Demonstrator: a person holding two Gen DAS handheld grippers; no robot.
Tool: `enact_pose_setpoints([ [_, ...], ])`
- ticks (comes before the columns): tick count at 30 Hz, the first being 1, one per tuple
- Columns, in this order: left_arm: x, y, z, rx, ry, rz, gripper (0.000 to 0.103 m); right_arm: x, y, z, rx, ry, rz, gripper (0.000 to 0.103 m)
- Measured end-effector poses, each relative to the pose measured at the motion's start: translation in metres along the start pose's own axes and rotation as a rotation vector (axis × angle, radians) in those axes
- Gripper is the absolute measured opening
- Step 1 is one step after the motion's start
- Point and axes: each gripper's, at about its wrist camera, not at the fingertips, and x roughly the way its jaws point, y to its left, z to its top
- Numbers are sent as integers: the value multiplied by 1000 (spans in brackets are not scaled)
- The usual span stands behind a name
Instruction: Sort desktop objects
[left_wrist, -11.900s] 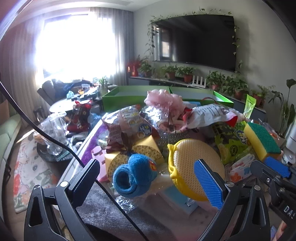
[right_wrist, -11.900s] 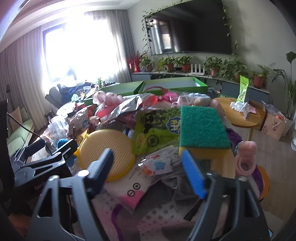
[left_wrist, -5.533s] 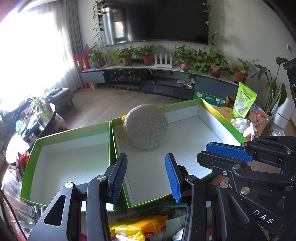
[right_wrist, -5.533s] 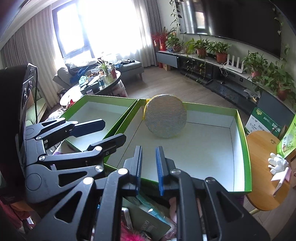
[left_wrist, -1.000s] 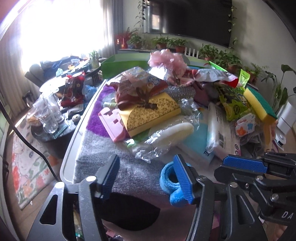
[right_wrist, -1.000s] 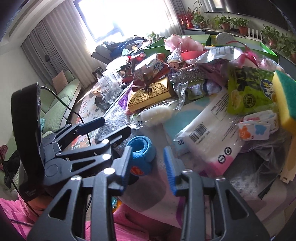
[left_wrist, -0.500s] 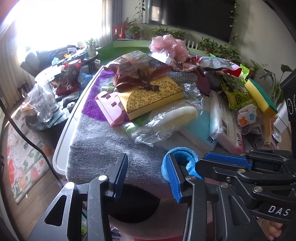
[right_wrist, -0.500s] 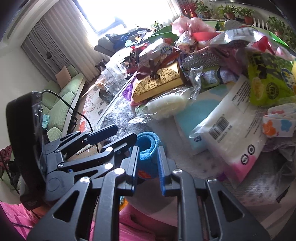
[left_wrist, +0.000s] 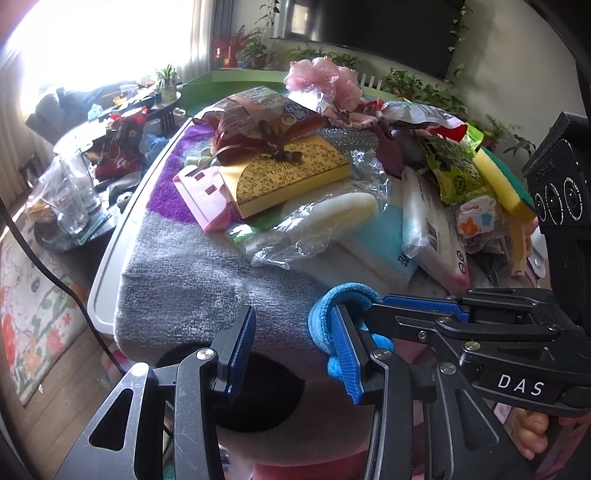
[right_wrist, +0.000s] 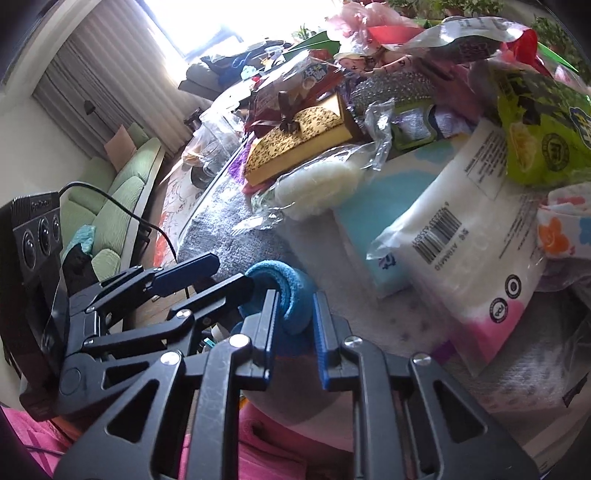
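A blue fleece bootie (left_wrist: 341, 297) (right_wrist: 291, 291) lies at the near edge of the table on a grey mat (left_wrist: 192, 266). My right gripper (right_wrist: 293, 321) has the bootie's cuff between its blue pads; the jaws are closing and the pads press on the fleece. In the left wrist view the right gripper (left_wrist: 380, 314) reaches in from the right. My left gripper (left_wrist: 291, 347) (right_wrist: 229, 273) stands open with nothing between its pads. Its right finger (left_wrist: 343, 354) sits in or against the bootie's cuff; which, I cannot tell.
Piled behind are a gold gift box (left_wrist: 291, 177), a bagged white sponge (left_wrist: 332, 214), a white barcode pack (right_wrist: 469, 236), a green snack bag (right_wrist: 543, 125) and a yellow-green sponge (left_wrist: 495, 181). Green boxes (left_wrist: 236, 79) stand at the back. Drinking glasses (left_wrist: 70, 195) stand on a low table left.
My right gripper has sunk onto the bootie and its jaws have narrowed onto the cuff. The left jaws narrowed earlier, and their right finger now meets the bootie.
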Motion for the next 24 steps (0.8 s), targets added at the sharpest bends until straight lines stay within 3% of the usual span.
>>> enact_pose_setpoints([
  [7,5,0,-1,4,22,-33,42,7,-6,2,33,17,44,16],
  [11,14,-4,-2,-1,57,-94,20,7,-9,-1,44,25,68,16],
  [12,15,-4,-2,-3,60,-99,18,7,-7,-3,39,26,68,16],
  [24,14,-8,-1,0,52,-94,11,4,-4,-8,50,12,76,16],
])
